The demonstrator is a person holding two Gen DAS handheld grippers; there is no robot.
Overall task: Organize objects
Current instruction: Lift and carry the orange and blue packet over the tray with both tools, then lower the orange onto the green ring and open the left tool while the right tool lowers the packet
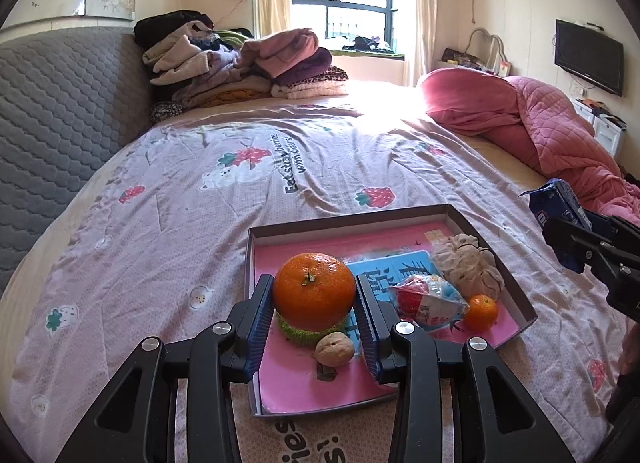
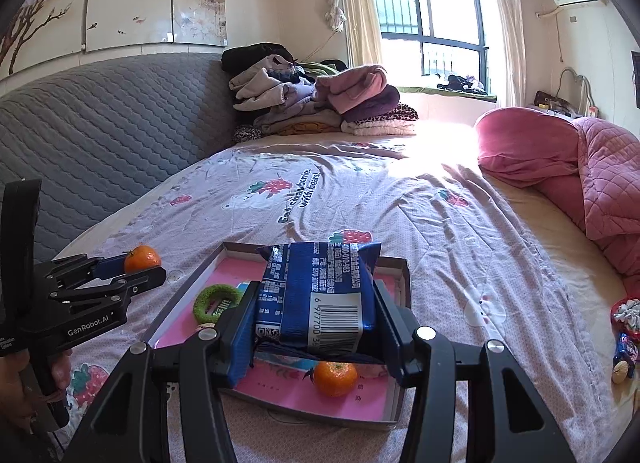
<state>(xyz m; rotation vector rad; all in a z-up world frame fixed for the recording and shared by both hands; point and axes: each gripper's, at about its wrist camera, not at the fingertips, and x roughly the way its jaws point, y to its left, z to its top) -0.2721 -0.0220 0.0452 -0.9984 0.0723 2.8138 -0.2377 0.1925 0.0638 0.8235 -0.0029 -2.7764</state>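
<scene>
My left gripper (image 1: 314, 295) is shut on a large orange (image 1: 314, 290) and holds it above the shallow pink-lined box (image 1: 452, 213) on the bed. My right gripper (image 2: 316, 307) is shut on a blue snack packet (image 2: 320, 291) and holds it over the same box (image 2: 402, 275). In the box lie a green knitted ring (image 2: 212, 301), a walnut (image 1: 334, 349), a small orange (image 1: 482, 311), a red-and-white wrapped snack (image 1: 428, 303) and a beige scrunchie (image 1: 468, 261). The left gripper with its orange also shows in the right wrist view (image 2: 142, 259).
The box sits on a pink strawberry-print bedsheet (image 1: 200, 223). A grey quilted headboard (image 1: 52, 115) is at left, a clothes pile (image 1: 240, 67) at the back, a pink quilt (image 1: 540, 127) at right. Small wrapped items (image 2: 626, 327) lie at the bed's right edge.
</scene>
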